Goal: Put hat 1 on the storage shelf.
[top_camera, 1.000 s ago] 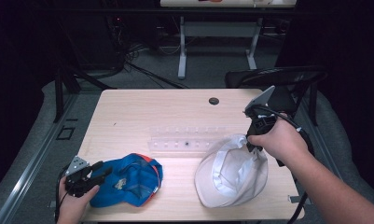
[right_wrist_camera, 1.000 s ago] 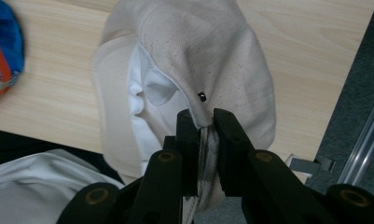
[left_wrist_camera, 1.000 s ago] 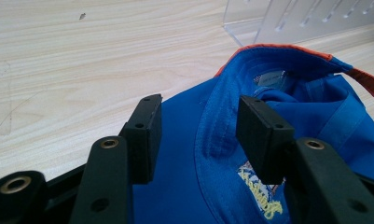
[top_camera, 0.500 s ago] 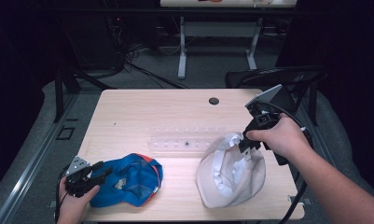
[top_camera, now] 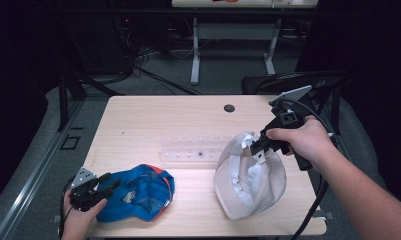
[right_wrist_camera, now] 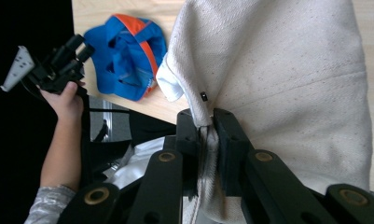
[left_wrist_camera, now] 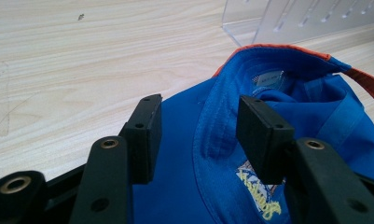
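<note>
Cream cloth of the white cap (top_camera: 248, 175) is pinched at its rim between the jaws of the right tool (top_camera: 258, 147), which lifts that edge while the rest of the cap sags onto the right part of the bench (top_camera: 153, 120). In the right gripper view the jaws are pressed tight on a fold of the fabric, and the cap's hollow faces away, so what lies inside it cannot be made out. Just behind the caps lies a clear plastic rack (top_camera: 193, 149) with a row of slots; whether anything sits in them is hard to tell. On the near left corner rests the blue cap (top_camera: 138, 192), upside down, its inside showing a small label. The left tool (top_camera: 104, 184) stands wide, its jaws astride the cap's rim without pressing it. A small dark disc (top_camera: 229, 108) sits toward the far edge.
</note>
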`<state>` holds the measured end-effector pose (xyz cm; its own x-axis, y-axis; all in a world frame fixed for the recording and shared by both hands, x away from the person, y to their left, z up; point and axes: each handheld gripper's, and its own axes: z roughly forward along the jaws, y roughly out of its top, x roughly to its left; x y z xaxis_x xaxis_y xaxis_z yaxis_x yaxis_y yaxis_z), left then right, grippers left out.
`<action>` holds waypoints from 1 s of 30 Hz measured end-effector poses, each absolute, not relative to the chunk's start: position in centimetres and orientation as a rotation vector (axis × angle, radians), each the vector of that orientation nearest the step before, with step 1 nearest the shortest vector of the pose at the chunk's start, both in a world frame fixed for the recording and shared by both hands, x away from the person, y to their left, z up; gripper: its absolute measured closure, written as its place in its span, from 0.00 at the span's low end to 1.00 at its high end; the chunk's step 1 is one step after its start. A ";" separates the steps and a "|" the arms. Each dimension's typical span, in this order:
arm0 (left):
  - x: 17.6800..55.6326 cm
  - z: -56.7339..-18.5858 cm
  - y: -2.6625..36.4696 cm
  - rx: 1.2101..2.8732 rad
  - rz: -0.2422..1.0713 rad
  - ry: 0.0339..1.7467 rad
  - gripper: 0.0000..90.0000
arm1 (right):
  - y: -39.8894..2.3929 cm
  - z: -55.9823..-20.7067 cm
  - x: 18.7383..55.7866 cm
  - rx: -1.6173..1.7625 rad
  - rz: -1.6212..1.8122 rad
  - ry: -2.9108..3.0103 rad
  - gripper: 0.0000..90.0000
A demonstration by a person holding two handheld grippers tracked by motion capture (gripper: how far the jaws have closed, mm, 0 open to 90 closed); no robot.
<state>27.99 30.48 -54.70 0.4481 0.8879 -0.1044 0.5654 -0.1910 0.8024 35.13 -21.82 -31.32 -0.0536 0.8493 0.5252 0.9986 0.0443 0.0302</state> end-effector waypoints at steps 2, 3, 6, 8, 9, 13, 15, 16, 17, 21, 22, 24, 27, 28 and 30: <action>28.0 -54.7 30.5 1.878 0.498 1.223 0.57 | -21.8 -30.5 35.3 -1.847 -0.583 -1.960 0.90; 28.0 -54.7 30.5 1.878 0.498 1.223 0.57 | -21.8 -30.3 35.4 -1.845 -0.597 -1.948 0.90; 28.0 -54.8 30.4 1.867 0.504 1.216 0.57 | -21.6 -29.6 35.7 -1.835 -0.614 -1.949 0.90; 28.0 -54.8 30.4 1.868 0.505 1.215 0.57 | -21.2 -29.4 35.8 -1.866 -0.639 -1.924 0.90; 28.0 -54.8 30.4 1.868 0.505 1.214 0.57 | -21.3 -29.1 35.9 -1.836 -0.617 -1.958 0.90; 28.0 -54.8 30.4 1.878 0.497 1.214 0.57 | -20.3 -27.8 36.4 -1.863 -0.622 -1.977 0.90; 28.0 -54.8 30.4 1.878 0.498 1.214 0.57 | -20.1 -27.6 36.6 -1.871 -0.620 -1.977 0.90; 28.0 -54.8 30.3 1.878 0.497 1.213 0.57 | -19.6 -27.1 36.9 -1.869 -0.587 -2.003 0.90; 28.0 -54.8 30.3 1.884 0.498 1.215 0.57 | -19.2 -26.9 37.0 -1.888 -0.586 -2.000 0.90; 28.0 -54.8 30.3 1.875 0.495 1.212 0.58 | -18.2 -26.1 37.9 -1.889 -0.565 -2.008 0.90; 28.0 -54.8 30.3 1.875 0.495 1.212 0.58 | -17.9 -26.0 38.1 -1.888 -0.572 -2.005 0.90; 28.0 -54.8 30.4 1.874 0.495 1.211 0.57 | -17.7 -25.8 38.4 -1.875 -0.562 -2.012 0.90; 28.0 -54.8 30.4 1.874 0.494 1.212 0.57 | -16.9 -25.3 39.1 -1.879 -0.554 -2.014 0.90; 28.0 -54.8 30.3 1.875 0.493 1.210 0.57 | -16.6 -25.2 39.3 -1.874 -0.546 -2.021 0.90; 28.0 -54.8 30.3 1.875 0.493 1.208 0.57 | -16.1 -25.1 39.7 -1.877 -0.556 -2.018 0.90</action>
<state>27.95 30.30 -54.78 0.4605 0.8812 -0.1072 0.5548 -0.1915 0.8096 39.72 -16.11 -25.11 -0.0788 0.8686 0.4892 0.9966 0.0565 0.0602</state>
